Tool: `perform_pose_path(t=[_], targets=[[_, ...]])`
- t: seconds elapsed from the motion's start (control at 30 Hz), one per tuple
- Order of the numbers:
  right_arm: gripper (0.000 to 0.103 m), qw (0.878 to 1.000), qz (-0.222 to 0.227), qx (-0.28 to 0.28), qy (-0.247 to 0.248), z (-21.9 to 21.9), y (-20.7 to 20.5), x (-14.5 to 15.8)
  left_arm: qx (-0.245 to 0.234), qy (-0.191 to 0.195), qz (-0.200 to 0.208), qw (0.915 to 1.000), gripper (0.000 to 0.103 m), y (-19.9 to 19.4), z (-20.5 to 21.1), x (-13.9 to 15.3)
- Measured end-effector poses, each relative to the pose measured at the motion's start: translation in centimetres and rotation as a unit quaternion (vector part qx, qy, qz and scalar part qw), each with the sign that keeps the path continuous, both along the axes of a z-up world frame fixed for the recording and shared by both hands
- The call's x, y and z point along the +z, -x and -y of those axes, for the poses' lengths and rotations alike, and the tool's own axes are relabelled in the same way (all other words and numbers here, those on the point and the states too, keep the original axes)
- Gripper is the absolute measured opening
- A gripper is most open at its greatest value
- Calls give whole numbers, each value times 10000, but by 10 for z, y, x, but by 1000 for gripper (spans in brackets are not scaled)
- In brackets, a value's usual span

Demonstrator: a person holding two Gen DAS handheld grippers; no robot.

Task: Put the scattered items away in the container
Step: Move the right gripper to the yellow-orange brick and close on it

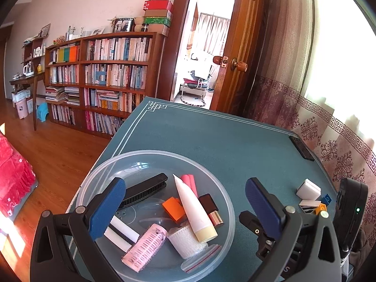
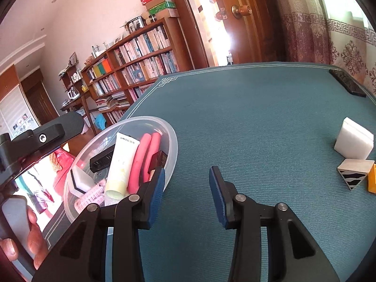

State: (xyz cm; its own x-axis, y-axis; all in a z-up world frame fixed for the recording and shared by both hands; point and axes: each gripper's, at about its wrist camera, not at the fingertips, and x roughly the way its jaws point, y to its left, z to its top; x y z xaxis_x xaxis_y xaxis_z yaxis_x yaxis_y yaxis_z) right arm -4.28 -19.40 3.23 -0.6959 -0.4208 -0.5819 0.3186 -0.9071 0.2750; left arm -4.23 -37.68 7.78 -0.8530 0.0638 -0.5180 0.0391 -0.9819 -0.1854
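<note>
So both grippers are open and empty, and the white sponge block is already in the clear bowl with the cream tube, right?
Not quite. The white sponge block still sits on the blue mat, outside the clear bowl, as the right wrist view shows. The left gripper and right gripper are open and empty; the cream tube is in the bowl.

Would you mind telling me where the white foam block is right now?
The white foam block sits on the teal table mat, outside the bowl, far right in the right wrist view, just behind the zebra-striped block.

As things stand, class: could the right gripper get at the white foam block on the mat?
Probably yes. The right gripper is open and empty, and bare mat lies between it and the white foam block.
</note>
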Motion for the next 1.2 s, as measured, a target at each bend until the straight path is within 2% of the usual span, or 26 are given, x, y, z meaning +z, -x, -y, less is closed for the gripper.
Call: perform_pose_path(t=[0.17,0.37,0.93,1.03,1.2], targets=[[43,9997,-89,-243,-14,-15,-3,2,-8,148,34,9999,102,1,-8,-3],[43,9989,18,-458,26,-33,-5,-2,-12,450,-22,9990,102,-2,-19,-3],[43,9939,-20,-1098,-7,-102,-13,0,-255,798,103,9964,103,-6,-42,-12],[43,9921,50,-1243,128,-112,-9,1,-315,855,145,9957,103,-6,-45,-15],[43,9915,2,-1304,14,-118,-7,6,-392,982,156,9943,103,-6,-50,-16]])
